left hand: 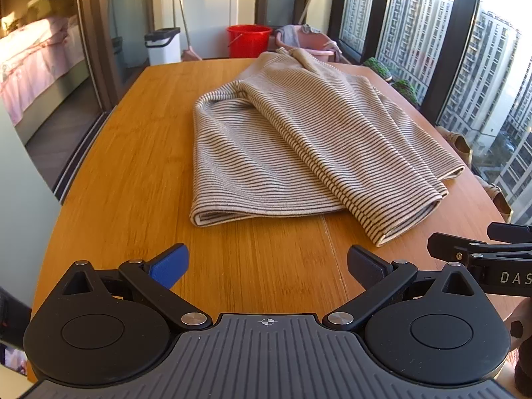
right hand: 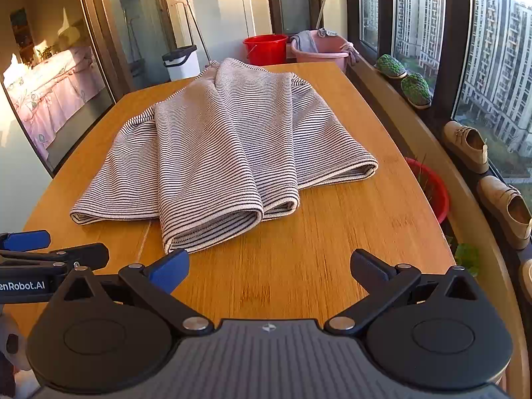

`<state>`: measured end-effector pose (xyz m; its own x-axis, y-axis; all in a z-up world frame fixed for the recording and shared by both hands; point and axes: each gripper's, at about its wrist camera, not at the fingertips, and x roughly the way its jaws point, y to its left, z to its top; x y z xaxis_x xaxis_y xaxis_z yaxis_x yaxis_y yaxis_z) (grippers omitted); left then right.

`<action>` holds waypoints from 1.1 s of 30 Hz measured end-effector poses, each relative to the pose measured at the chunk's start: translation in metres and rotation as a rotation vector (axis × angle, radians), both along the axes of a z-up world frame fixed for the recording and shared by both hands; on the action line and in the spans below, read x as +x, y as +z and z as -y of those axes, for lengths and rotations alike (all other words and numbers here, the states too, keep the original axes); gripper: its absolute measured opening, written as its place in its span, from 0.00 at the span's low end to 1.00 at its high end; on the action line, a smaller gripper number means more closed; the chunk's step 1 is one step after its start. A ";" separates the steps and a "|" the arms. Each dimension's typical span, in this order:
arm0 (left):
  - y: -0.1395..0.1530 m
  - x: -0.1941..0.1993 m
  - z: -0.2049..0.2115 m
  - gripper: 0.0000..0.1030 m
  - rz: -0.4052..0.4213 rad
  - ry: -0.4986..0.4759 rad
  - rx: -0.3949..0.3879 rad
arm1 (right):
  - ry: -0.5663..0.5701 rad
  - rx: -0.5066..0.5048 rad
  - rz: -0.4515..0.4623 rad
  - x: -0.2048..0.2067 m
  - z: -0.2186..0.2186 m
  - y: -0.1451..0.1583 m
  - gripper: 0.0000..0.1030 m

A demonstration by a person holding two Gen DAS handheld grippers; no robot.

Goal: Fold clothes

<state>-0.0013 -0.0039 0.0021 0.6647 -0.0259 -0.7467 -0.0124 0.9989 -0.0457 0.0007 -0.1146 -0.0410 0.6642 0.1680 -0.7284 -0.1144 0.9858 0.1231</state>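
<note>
A beige garment with thin dark stripes point(left hand: 299, 139) lies on the wooden table point(left hand: 133, 173), its sides folded inward into a long panel; it also shows in the right wrist view point(right hand: 216, 139). My left gripper point(left hand: 267, 267) is open and empty, above the table's near edge, short of the garment's hem. My right gripper point(right hand: 269, 271) is open and empty, just short of the folded hem point(right hand: 212, 232). The right gripper's fingers point(left hand: 465, 249) show at the right edge of the left wrist view; the left gripper's fingers point(right hand: 53, 249) show at the left edge of the right wrist view.
A red bucket point(right hand: 265, 49), a pink basin point(right hand: 324, 51) and a white bin point(right hand: 181, 63) stand beyond the table's far end. Shoes point(right hand: 468, 146) and small plants point(right hand: 392, 66) line the window sill on the right. A red basin point(right hand: 429, 186) sits by the table's right edge.
</note>
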 end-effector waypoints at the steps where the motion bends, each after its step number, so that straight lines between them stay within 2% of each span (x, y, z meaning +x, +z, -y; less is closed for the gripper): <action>1: 0.000 0.000 0.000 1.00 0.000 0.001 -0.001 | 0.001 0.000 -0.001 0.000 0.000 0.000 1.00; 33: 0.001 -0.003 -0.004 1.00 0.012 0.013 -0.013 | 0.017 -0.011 -0.002 -0.002 -0.003 0.000 1.00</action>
<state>-0.0048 0.0005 0.0026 0.6736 -0.0273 -0.7386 -0.0247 0.9979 -0.0593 -0.0017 -0.1112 -0.0411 0.6601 0.1710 -0.7315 -0.1309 0.9850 0.1121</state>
